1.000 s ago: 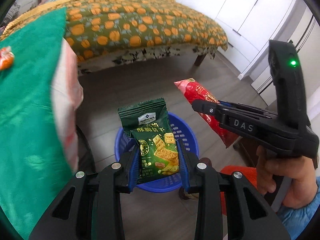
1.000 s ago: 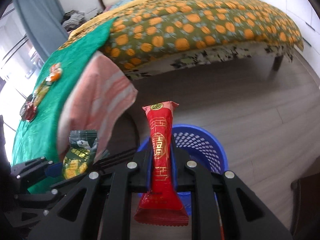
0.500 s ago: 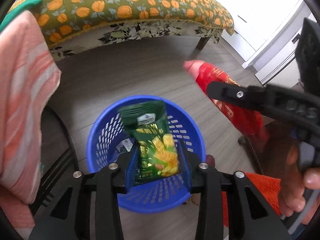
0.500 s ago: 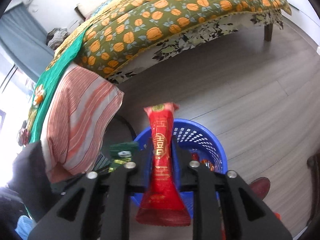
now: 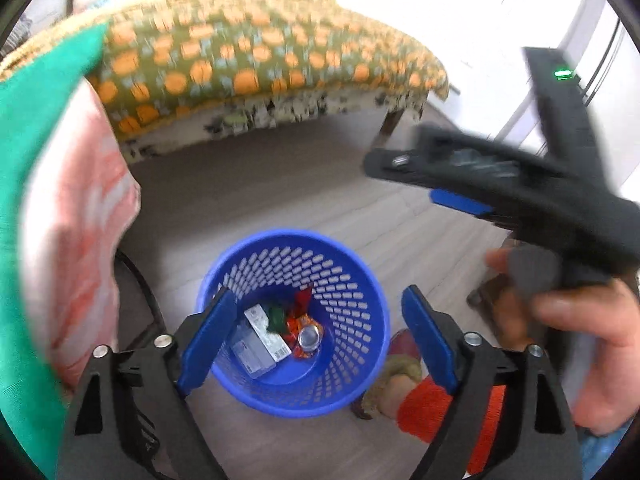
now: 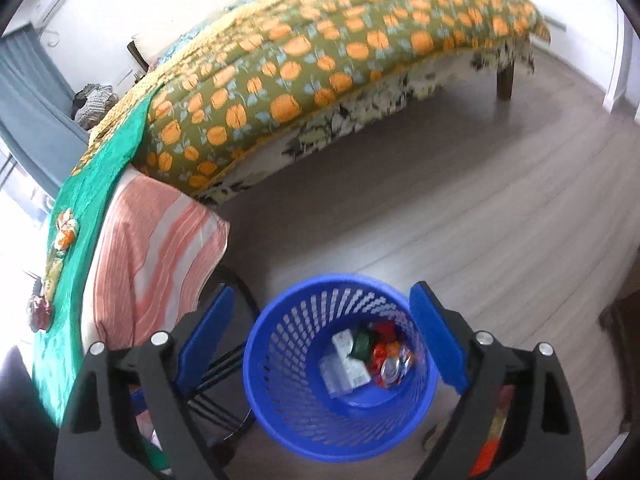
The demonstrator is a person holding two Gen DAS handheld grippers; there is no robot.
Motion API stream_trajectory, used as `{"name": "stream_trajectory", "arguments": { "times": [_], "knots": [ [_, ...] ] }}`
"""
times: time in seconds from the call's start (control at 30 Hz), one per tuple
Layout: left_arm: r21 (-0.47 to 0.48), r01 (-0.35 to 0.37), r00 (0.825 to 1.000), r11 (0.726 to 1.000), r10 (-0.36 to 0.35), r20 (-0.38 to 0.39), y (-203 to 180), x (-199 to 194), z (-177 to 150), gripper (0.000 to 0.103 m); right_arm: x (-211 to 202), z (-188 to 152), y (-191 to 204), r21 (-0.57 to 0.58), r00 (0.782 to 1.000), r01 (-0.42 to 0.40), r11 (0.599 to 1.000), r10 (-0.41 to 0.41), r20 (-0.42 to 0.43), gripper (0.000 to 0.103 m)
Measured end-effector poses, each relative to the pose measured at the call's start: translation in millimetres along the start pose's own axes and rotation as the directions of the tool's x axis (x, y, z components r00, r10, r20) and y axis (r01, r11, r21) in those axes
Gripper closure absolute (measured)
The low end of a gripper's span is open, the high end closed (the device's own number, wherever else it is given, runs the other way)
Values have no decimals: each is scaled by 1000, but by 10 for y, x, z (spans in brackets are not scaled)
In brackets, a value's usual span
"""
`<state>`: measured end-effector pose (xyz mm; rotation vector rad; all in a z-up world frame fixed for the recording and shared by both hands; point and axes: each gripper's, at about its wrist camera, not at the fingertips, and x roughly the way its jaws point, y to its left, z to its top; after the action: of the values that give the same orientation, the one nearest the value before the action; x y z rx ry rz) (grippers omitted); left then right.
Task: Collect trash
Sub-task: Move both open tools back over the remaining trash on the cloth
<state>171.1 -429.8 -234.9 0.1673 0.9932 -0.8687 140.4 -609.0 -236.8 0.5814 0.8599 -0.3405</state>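
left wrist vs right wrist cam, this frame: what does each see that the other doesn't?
Left wrist only: the right gripper from the side, jaws just opened and empty, and the hand holding it.

Right wrist only: candy wrappers on the green cloth, and a grey curtain.

Both: the blue basket with trash and a can inside, the orange-patterned bed, and the striped towel.

You have one blue basket (image 6: 276, 392), one can (image 6: 390, 368) and one white carton (image 6: 346, 360) inside it, one bed (image 6: 320, 52), and two grippers (image 5: 316, 324) (image 6: 320, 332).
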Motion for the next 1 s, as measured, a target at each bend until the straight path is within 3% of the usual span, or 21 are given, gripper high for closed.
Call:
{"name": "stream_trajectory", "arguments": {
  "times": [0.2,0.33,0.5,0.67,0.83,1.0],
  "knots": [
    [-40,-62,991,997,66,115,156,-742,-98,11,-231,44,496,-100,993,18,995,-6,119,12],
    [-99,-129,976,987,144,163,464,-1154,-180,10,-367,-25,888,-190,980,22,982,16,199,11],
    [-181,-213,949,960,247,193,908,-1543,-262,8,-392,-258,1357,-352,968,51,934,41,248,11],
    [-265,-303,909,915,361,207,1393,-1850,-391,7,-321,-546,1812,-466,969,-21,885,133,209,11],
    [-355,-405,857,843,485,174,1936,-2045,-527,7,-291,-812,2278,-559,964,-80,825,207,167,11],
    [-435,-426,835,793,529,148,2247,-2205,-702,7,-195,-1068,2663,-640,962,-122,759,248,110,11]
  ]
}}
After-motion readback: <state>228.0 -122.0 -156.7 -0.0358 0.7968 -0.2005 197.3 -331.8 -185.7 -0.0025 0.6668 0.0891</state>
